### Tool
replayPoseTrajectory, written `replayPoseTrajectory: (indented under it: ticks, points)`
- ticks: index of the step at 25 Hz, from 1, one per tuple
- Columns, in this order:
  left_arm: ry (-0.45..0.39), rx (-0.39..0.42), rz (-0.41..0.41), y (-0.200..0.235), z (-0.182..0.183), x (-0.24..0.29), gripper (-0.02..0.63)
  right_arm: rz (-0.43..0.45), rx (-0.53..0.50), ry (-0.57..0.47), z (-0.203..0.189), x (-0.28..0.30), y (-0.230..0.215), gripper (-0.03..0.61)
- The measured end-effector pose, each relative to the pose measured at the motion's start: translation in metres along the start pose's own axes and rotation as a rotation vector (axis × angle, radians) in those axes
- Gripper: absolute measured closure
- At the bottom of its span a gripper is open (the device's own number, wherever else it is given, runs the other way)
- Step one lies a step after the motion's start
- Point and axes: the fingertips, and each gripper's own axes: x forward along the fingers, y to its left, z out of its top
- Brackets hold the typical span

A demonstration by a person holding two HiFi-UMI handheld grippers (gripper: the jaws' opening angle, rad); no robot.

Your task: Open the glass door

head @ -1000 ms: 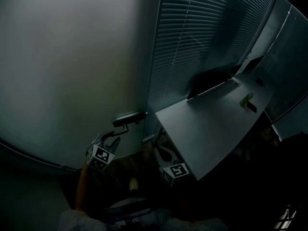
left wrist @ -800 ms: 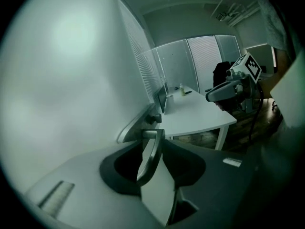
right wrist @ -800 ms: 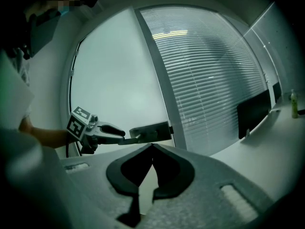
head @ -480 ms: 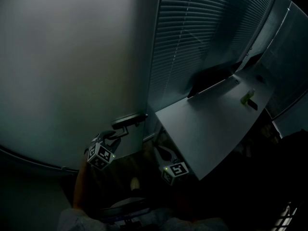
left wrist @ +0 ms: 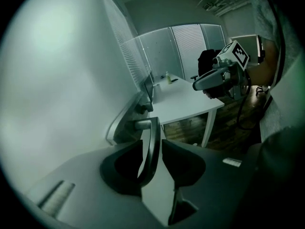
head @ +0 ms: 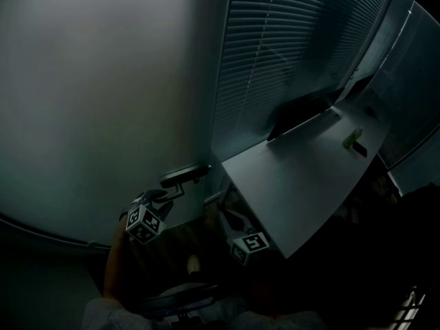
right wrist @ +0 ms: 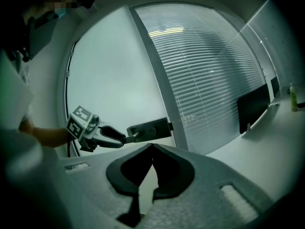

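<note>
Overhead, the head view is dim. The frosted glass door (head: 103,102) fills the left half, shut against its frame. Its door handle (head: 185,174) is a dark lever low on the door's right edge. The left gripper (head: 167,193) reaches up to the free end of that lever, its marker cube below it. The right gripper (head: 230,218) hangs to the right, apart from the door, under the near corner of a pale worktop (head: 302,177). Slatted blinds (head: 289,47) cover the glass panel beside the door, and a small green bottle (head: 353,140) stands on the worktop's far end.

Next, the left gripper view looks along the door. The lever runs upright between the two jaws, which have just been closing and pinch it from both sides. The right gripper shows at upper right over the floor, touching nothing.

Lastly, the right gripper view has its own jaws pressed together at the tips with nothing between them. Beyond them, the left gripper's tips clamp the end of the handle. A dark monitor (right wrist: 252,106) stands on the worktop at right.
</note>
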Motion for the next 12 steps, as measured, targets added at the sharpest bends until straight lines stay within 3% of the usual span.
replayPoseTrajectory:
  ticks: [5, 12]
  points:
    - [0.088, 0.101, 0.005, -0.0021, -0.0014, 0.0021, 0.479, 0.01, -0.001, -0.021, 0.0023, 0.0065, 0.0018, 0.577]
    - [0.079, 0.109, -0.022, 0.0028, 0.0024, 0.0097, 0.469, -0.002, 0.01, -0.008, 0.0008, 0.0074, -0.0017, 0.577]
